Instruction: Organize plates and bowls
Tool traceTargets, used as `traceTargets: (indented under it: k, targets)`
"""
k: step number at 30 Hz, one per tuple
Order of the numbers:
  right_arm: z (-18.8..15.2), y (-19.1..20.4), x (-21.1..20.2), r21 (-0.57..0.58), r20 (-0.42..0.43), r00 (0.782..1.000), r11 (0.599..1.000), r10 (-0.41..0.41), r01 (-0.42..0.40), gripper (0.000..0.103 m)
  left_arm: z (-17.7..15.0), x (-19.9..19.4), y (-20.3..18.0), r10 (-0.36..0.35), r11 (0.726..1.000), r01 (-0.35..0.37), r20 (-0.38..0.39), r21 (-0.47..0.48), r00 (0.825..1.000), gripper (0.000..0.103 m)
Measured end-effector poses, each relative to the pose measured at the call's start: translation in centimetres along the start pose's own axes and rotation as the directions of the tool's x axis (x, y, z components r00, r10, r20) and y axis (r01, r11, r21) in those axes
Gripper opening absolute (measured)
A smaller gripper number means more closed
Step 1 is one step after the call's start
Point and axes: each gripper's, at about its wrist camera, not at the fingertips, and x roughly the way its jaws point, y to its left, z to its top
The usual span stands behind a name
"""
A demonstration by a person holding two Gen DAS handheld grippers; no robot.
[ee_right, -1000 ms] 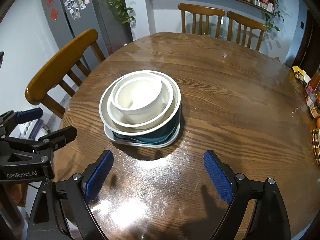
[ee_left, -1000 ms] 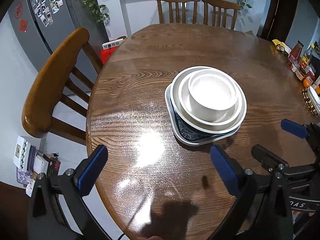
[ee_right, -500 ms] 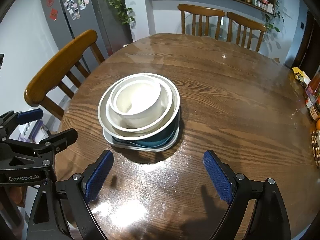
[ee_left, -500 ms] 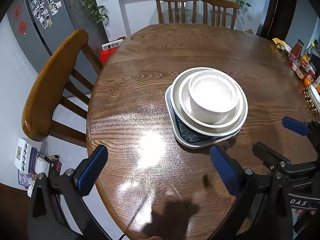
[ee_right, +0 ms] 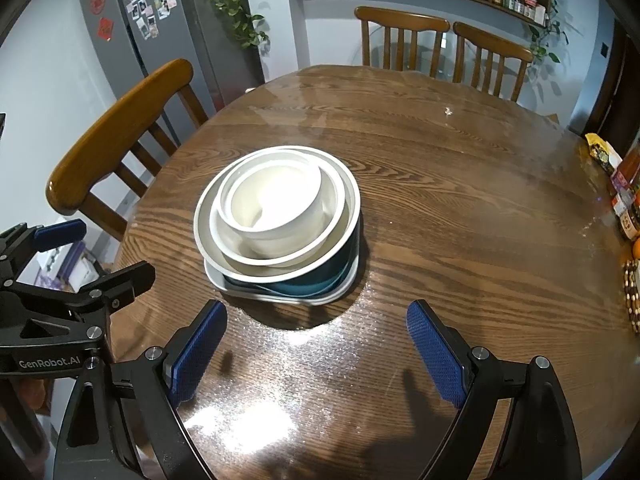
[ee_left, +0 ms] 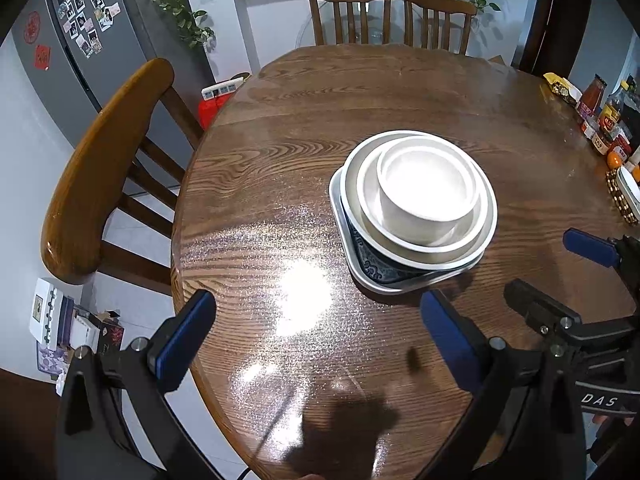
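Note:
A stack of dishes stands on the round wooden table: a small white bowl inside a wider white bowl, inside a dark blue bowl, on a squarish pale plate. The stack also shows in the right wrist view, with the small white bowl on top. My left gripper is open and empty, above the table's near edge, short of the stack. My right gripper is open and empty, just in front of the stack.
A wooden chair stands at the table's left side, two more chairs at the far side. Bottles and jars crowd the table's right edge. A grey fridge stands at back left. Boxes lie on the floor.
Both grippers have drifted slightly back from the stack. The dishes have not moved and both grippers stay open.

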Motion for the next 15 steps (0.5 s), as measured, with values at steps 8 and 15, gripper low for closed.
traceTargets:
  k: [8, 15]
  targets:
    - [-0.27, 0.42, 0.09, -0.010, -0.004, 1.000, 1.000, 0.001, -0.001, 0.092, -0.52, 0.11, 0.10, -0.007, 1.000, 0.007, -0.007, 0.005, 1.000, 0.102]
    - [-0.48, 0.60, 0.16, -0.008, -0.009, 1.000, 1.000, 0.000, 0.000, 0.092, -0.76, 0.19, 0.00, -0.009, 1.000, 0.010, -0.009, 0.009, 1.000, 0.102]
